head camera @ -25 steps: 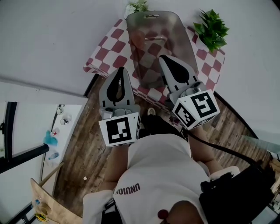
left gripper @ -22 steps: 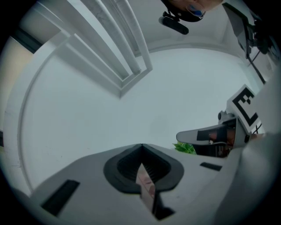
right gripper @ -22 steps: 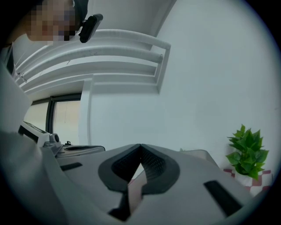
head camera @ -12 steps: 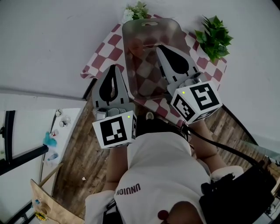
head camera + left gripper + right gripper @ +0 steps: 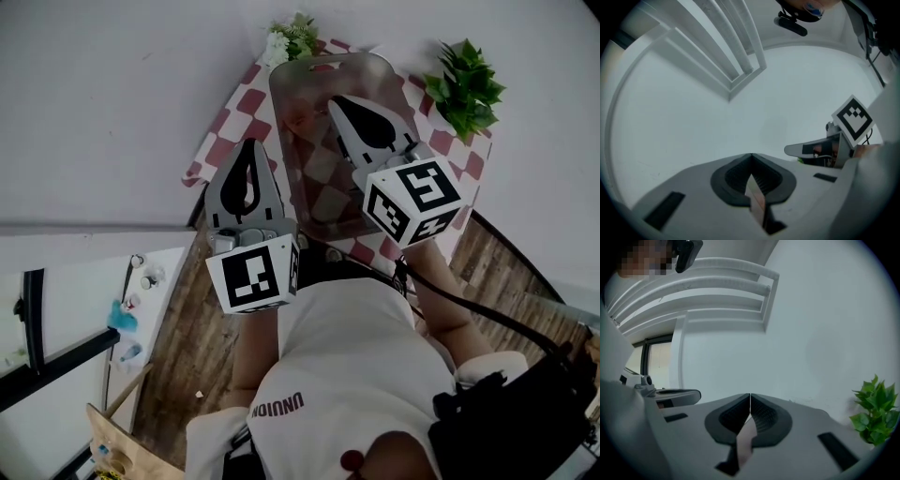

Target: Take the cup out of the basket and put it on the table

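A translucent grey basket (image 5: pixel 373 79) with a handle slot stands on the red-and-white checked table (image 5: pixel 225 141). I cannot make out a cup inside it; only the check pattern shows through its walls. My right gripper (image 5: pixel 336 100) hovers over the basket, shut with nothing in it. Left of the basket, over the table's edge, my left gripper (image 5: pixel 249 144) is also shut and empty. In the left gripper view the jaws (image 5: pixel 751 155) meet against a white wall. In the right gripper view the jaws (image 5: pixel 750 394) are likewise pressed together.
A green leafy plant (image 5: pixel 466 84) (image 5: pixel 876 411) stands on the table's right corner and a white-flowered plant (image 5: pixel 291 37) at the far end behind the basket. White walls close round the table. Wooden floor lies below; a white shelf (image 5: pixel 141 281) with small items is at left.
Both grippers have moved forward towards the table. The right one now reaches further over the basket, and the left tip has come over the table's edge. Both stayed shut.
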Demonstrator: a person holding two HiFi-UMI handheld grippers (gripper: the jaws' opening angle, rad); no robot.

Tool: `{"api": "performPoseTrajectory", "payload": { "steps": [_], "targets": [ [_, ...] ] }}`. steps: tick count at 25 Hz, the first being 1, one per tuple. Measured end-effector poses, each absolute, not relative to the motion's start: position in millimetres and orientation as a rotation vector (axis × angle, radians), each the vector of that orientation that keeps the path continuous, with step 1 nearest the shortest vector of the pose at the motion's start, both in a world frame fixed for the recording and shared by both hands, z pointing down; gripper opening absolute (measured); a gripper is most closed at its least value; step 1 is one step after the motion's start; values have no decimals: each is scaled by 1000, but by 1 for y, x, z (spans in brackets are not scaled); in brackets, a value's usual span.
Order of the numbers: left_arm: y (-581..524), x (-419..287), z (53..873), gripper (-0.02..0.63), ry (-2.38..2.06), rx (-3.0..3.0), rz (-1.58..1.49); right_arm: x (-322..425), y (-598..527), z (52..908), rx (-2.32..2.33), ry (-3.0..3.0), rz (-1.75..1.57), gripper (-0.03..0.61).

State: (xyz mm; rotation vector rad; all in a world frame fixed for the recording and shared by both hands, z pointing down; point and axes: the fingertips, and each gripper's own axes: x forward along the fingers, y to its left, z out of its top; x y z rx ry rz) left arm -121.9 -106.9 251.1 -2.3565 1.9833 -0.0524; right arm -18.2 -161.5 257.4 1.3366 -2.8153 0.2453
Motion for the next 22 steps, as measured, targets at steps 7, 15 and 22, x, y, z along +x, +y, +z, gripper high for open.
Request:
{"api": "performPoseTrajectory", "payload": {
  "steps": [7,15,22],
  "targets": [
    [-131,-132,261,11,1949,-2414,-68,-29,-198,297,1313,-2690,297,20],
    [-147,-139,274,11,1949,-2458,-44,-31,-230,352,1273,-2524,279,21],
    [-158,-150,281,11,1985,-2461,-33,-32,-244,380,1222,-2458,331,94]
  ]
}}
